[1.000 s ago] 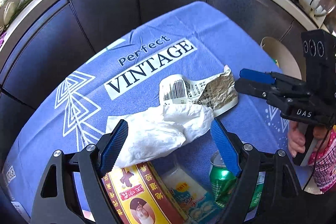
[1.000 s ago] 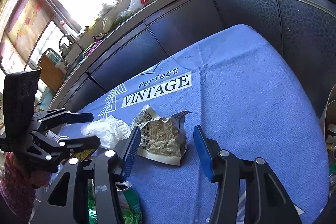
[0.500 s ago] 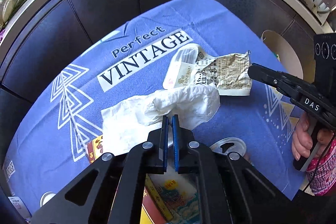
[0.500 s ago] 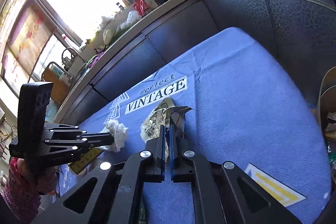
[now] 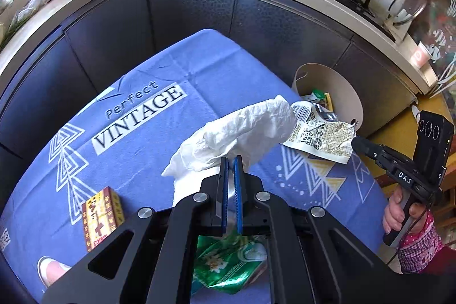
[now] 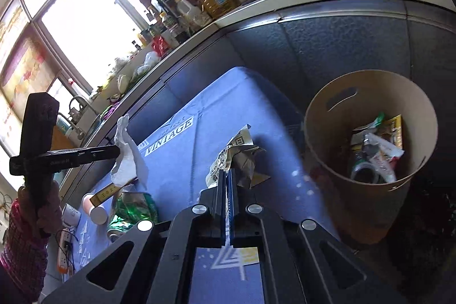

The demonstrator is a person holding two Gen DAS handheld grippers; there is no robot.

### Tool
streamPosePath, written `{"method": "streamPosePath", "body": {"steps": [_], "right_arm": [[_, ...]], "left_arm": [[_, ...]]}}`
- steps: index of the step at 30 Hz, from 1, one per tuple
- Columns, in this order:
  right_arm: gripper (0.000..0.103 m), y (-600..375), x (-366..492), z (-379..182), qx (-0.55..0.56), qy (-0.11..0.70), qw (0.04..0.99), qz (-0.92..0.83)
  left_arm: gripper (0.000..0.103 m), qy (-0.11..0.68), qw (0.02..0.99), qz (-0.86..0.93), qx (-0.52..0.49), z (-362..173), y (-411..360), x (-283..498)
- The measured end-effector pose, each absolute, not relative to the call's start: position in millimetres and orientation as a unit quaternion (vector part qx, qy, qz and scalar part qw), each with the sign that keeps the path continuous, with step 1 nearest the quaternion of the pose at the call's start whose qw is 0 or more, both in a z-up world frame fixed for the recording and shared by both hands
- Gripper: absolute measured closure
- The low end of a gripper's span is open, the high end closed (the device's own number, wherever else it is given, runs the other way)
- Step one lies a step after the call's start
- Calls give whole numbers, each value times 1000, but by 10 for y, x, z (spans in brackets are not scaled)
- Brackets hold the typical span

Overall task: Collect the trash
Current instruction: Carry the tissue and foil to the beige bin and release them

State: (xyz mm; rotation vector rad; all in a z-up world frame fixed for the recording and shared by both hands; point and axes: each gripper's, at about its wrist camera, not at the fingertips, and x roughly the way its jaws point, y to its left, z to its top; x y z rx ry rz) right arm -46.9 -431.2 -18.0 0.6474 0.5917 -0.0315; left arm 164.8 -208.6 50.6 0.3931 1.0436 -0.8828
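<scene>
Your right gripper (image 6: pixel 227 175), jaws clamped on the crumpled wrapper (image 6: pixel 238 154), is nearer the bin (image 6: pixel 336 173), which stands off the table's edge to its right. Your left gripper (image 5: pixel 230 164) pinches the white tissue (image 5: pixel 242 133) above the tablecloth (image 5: pixel 142 150), farther back.

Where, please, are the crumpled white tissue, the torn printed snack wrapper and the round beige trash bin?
Crumpled white tissue (image 5: pixel 242 130): left wrist view, its bunched middle.
Torn printed snack wrapper (image 5: pixel 322 137): left wrist view, its printed face.
Round beige trash bin (image 6: pixel 327 118): right wrist view, its inner wall.
</scene>
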Motion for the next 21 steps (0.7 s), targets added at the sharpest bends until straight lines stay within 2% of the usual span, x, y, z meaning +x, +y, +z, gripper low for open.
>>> {"method": "streamPosePath", "body": {"steps": [8, 18, 20, 21], "right_arm": [[102, -5012, -726, -87, 327, 229, 911, -109], [102, -5607, -811, -438, 365, 232, 890, -144], [102, -5673, -755, -494, 369, 238, 888, -138], [100, -5683, -720, -526, 372, 245, 886, -131]], "left_arm": [[99, 475, 731, -457, 175, 509, -3076, 1432], [98, 474, 694, -500, 208, 161, -4546, 1063], [92, 471, 700, -492, 213, 39, -4756, 1054], [67, 475, 701, -485, 218, -28, -4805, 1074]]}}
